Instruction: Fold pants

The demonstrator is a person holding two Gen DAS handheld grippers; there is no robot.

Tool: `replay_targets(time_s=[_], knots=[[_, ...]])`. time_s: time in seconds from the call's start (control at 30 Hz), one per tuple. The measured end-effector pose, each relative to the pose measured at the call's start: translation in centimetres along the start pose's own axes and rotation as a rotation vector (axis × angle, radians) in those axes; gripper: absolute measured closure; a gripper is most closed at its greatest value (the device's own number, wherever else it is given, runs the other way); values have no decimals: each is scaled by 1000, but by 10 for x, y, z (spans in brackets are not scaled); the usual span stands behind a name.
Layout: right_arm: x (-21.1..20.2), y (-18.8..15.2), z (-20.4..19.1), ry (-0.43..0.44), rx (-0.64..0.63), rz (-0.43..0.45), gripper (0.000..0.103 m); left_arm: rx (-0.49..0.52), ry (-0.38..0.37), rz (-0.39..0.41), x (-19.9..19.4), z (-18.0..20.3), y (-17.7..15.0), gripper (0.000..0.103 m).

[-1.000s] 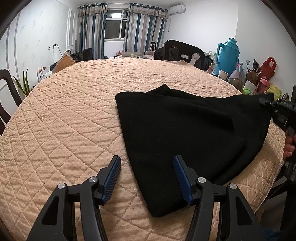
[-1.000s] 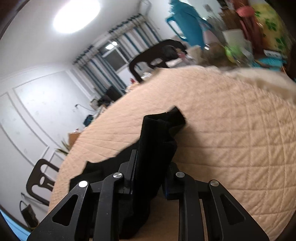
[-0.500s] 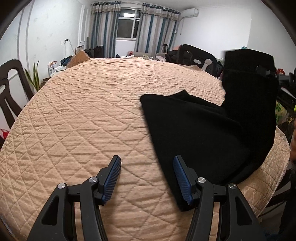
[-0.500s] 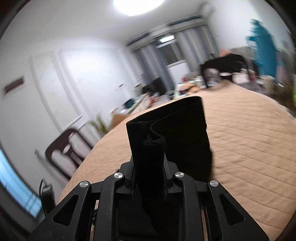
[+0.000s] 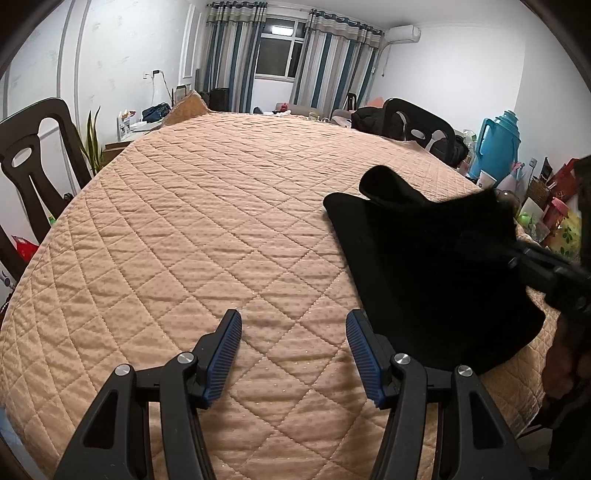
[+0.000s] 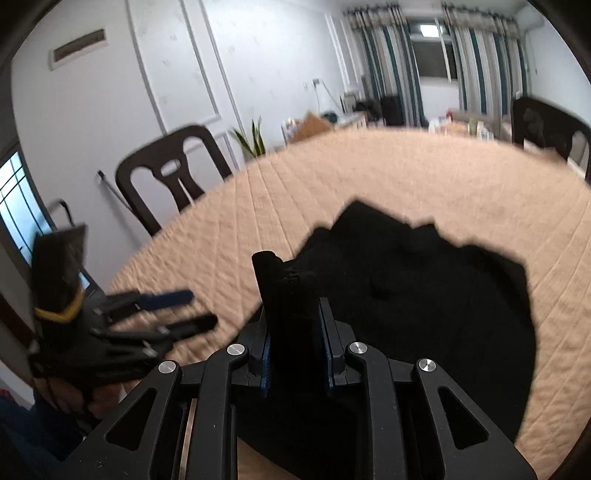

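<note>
Black pants point(image 6: 424, 295) bunched between right fingers point(image 6: 328, 332) (left gripper point(image 5: 293, 354) beside, parted).

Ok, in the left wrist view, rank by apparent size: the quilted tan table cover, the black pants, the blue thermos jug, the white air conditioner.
1. Quilted tan table cover
2. Black pants
3. Blue thermos jug
4. White air conditioner

The last two sit far from the camera, so only apparent size counts.
</note>
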State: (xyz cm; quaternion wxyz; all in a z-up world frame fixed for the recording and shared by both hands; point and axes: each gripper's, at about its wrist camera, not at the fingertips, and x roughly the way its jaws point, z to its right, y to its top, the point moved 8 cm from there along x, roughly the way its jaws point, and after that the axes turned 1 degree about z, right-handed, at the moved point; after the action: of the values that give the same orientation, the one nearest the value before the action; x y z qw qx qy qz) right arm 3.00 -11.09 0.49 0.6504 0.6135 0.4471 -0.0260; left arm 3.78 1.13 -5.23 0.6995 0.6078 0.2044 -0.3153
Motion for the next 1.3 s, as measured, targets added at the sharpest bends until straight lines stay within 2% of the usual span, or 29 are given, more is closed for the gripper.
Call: replay_targets(time_s=[0.07,0.23,0.53,0.63,0.77,0.93,1.07,1.13,1.17,1.2,1.23,1.27,1.3], knots=[[3,-1,-5,21,-9,0,82,-1,4,-1,0,-2,0,41],[31,-28,-7,39,14,-89,82,-4,23,4,-4,-10,1,41],[15,-34,-26,63,-51,-72,81,-28,30,9,-5,-20,1,41],[17,-39,-25,78,-65,-65,75,-29,33,9,-5,-22,1,41],[11,-35,-28,115,-58,-81,60,-44,37,13,-8,-28,3,41],[-18,-25,-30,164,-45,-4,59,-55,26,21,-11,-29,7,41],[-50,-17,2,102,15,104,59,-54,-10,39,-13,-18,16,41],[-51,-22,26,37,68,103,59,-43,-35,49,-14,-9,20,41],[-43,-34,48,-48,100,48,59,-36,-48,53,-14,-3,22,41],[-33,-47,66,-123,126,-25,67,-27,-62,56,-14,3,23,41],[-34,-52,75,-136,134,-13,78,-17,-75,58,-15,9,25,41],[-41,-54,82,-126,157,12,84,-7,-88,59,-15,16,26,41],[-43,-56,86,-114,182,-1,87,2,-99,59,-15,22,27,41]])
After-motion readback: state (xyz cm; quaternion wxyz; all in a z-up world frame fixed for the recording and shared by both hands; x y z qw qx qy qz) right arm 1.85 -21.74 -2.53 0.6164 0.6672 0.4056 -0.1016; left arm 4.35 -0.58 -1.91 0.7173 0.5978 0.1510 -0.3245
